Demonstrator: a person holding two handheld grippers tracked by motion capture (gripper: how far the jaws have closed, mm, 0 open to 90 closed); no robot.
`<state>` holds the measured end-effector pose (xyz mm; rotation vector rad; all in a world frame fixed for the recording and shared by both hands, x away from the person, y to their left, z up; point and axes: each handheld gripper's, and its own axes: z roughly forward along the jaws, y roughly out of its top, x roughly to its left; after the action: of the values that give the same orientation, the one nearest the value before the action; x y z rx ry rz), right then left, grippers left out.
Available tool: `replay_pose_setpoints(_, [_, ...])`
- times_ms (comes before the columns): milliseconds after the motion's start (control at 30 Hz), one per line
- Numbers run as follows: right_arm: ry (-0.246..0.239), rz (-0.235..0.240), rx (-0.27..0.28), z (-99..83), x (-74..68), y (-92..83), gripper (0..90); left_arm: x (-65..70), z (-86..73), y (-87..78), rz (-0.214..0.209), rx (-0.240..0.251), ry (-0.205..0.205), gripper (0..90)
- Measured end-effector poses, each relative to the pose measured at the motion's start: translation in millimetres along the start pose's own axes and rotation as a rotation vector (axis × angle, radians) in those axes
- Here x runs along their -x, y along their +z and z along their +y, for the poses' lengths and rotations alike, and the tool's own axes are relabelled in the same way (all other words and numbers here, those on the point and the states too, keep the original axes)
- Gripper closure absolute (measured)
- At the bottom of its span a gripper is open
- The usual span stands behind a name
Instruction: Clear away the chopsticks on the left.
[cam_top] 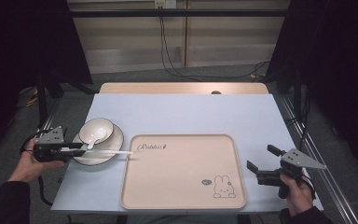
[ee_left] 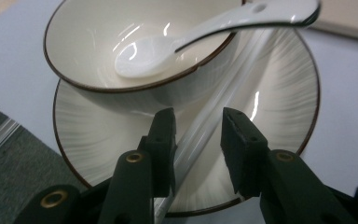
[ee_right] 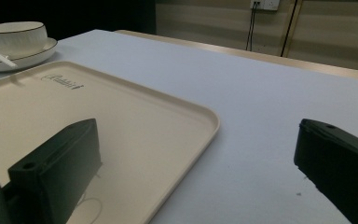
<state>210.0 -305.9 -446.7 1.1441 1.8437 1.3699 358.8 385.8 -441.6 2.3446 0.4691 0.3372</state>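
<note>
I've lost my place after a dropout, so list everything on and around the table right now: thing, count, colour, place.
tray: one, beige with a rabbit drawing, centre front of the table.
plate: one, white with a dark rim, left of the tray.
bowl: one, white with a dark rim, standing on the plate.
spoon: one, white, scoop in the bowl, handle over its rim.
chopsticks: white, count unclear, across the plate, tip toward the tray's left edge.
table: one, light blue-grey top.
cables: several, black, floor behind the table.
left hand-held gripper: one, black, jaws around the chopsticks over the plate.
right hand-held gripper: one, black, open, right of the tray.
</note>
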Motion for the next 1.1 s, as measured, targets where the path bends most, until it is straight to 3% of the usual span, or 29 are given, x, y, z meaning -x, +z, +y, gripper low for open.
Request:
replay_pose_setpoints(133, [-0.001, 0.003, 0.0, 0.0, -0.2, 0.0, 0.1, 1.0, 1.0, 4.6, -0.024, -0.017, 0.017, 64.3])
replay_pose_setpoints(233, [-0.001, 0.007, -0.001, -0.1, -0.2, 0.3, 0.1, 3.3, 0.5, 3.9, -0.014, -0.008, -0.002, 66.0])
replay_pose_setpoints(400, [-0.005, 0.014, -0.003, -0.2, -0.5, 0.5, 0.1, 3.9, 3.8, 3.0, -0.014, -0.02, 0.008, 68.2])
replay_pose_setpoints(533, [-0.005, 0.022, -0.003, -0.2, -0.6, 0.6, 0.1, 4.9, 4.7, 0.3, -0.01, -0.013, 0.01, 66.7])
replay_pose_setpoints(600, [0.002, 0.027, -0.006, -0.3, -1.0, 0.8, 0.1, 6.3, 4.8, -2.2, -0.007, 0.016, 0.003, 65.9])
replay_pose_setpoints(667, [0.004, 0.027, -0.009, -0.3, -1.4, 1.4, 0.1, 7.4, 6.2, -3.8, -0.015, 0.019, 0.02, 66.8])
replay_pose_setpoints(733, [0.004, 0.031, -0.011, -0.3, -1.7, 1.6, 0.2, 8.9, 7.8, -1.4, -0.028, -0.007, 0.04, 69.4])
replay_pose_setpoints(833, [0.008, 0.031, -0.008, -0.4, -1.5, 1.4, 0.2, 8.4, 9.1, 2.1, -0.036, 0.002, 0.038, 73.9])
replay_pose_setpoints(1100, [0.013, 0.041, -0.009, -0.4, -1.4, 1.5, 0.2, 12.1, 13.1, 6.5, -0.068, -0.022, 0.066, 74.2])
